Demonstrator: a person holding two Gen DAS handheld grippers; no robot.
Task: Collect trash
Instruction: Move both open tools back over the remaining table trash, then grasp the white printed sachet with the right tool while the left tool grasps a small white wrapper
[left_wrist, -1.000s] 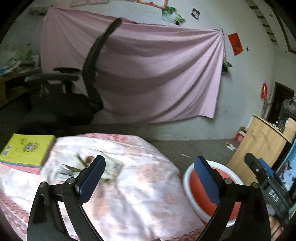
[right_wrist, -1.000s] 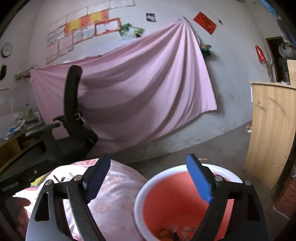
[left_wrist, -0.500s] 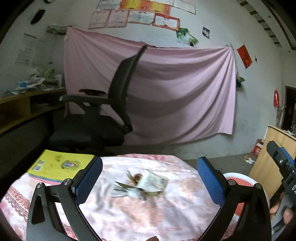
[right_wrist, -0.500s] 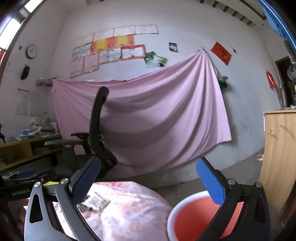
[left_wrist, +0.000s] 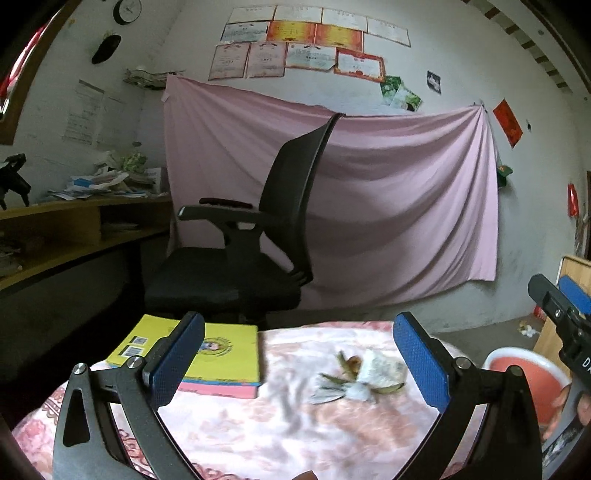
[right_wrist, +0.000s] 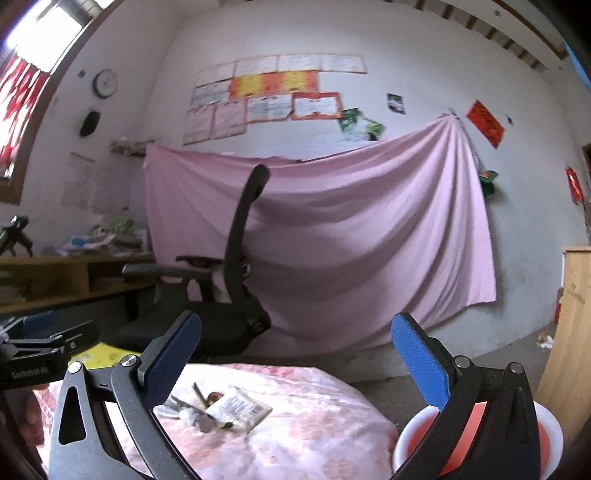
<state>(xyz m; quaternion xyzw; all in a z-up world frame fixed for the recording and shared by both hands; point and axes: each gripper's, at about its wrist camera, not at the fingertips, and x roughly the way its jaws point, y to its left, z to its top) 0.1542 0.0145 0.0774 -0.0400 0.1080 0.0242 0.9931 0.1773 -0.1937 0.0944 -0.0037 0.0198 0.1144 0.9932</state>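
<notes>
A small heap of trash (left_wrist: 360, 378) lies on the round table with a pink flowered cloth (left_wrist: 258, 432): a white printed wrapper (right_wrist: 238, 408), crumpled paper and green-brown scraps. My left gripper (left_wrist: 299, 363) hovers above the near part of the table, open and empty, with the heap ahead between its jaws, towards the right one. My right gripper (right_wrist: 295, 363) is open and empty too, with the heap low between its jaws near the left finger (right_wrist: 170, 363). A red bin with a white rim (right_wrist: 543, 439) stands on the floor right of the table.
A yellow book (left_wrist: 207, 356) lies at the table's far left. A black office chair (left_wrist: 258, 236) stands behind the table before a pink sheet (left_wrist: 388, 206). A cluttered wooden desk (left_wrist: 74, 221) lines the left wall; a wooden cabinet (right_wrist: 570, 332) stands right. The other gripper (left_wrist: 561, 325) shows at right.
Both views have swung left, from the red bin towards the table. The trash heap now sits between each gripper's jaws, and both grippers' jaws have opened a little wider.
</notes>
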